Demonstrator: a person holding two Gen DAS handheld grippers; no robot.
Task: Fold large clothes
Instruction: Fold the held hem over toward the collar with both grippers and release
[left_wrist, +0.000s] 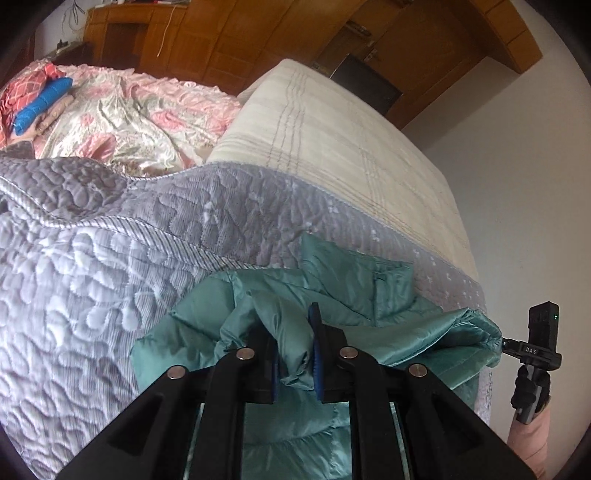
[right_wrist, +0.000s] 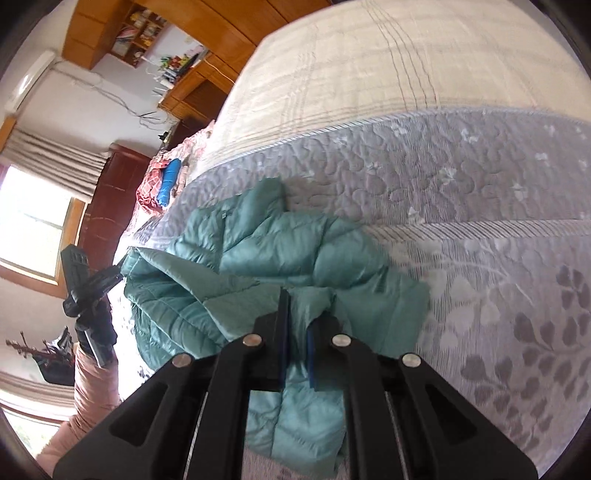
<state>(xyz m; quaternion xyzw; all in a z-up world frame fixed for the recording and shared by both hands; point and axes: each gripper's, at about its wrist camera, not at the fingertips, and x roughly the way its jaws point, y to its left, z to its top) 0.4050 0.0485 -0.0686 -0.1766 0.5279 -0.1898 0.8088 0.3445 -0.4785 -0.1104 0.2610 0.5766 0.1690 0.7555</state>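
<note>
A teal quilted puffer jacket (left_wrist: 343, 291) lies bunched on the grey quilted bedspread (left_wrist: 92, 280). My left gripper (left_wrist: 295, 354) is shut on a fold of the jacket, with fabric pinched between its blue pads. In the right wrist view the jacket (right_wrist: 258, 254) is crumpled and partly lifted, and my right gripper (right_wrist: 297, 332) is shut on another fold of it. The right gripper also shows at the far right of the left wrist view (left_wrist: 508, 341), gripping the jacket's edge. The left gripper shows at the left of the right wrist view (right_wrist: 118, 275), at the jacket's other edge.
A cream striped blanket (left_wrist: 332, 140) covers the far part of the bed. A pink floral quilt (left_wrist: 129, 118) with a blue rolled item (left_wrist: 40, 107) lies beyond. Wooden cabinets (left_wrist: 221, 40) line the back wall. A white wall (left_wrist: 517, 184) runs along the bed's right side.
</note>
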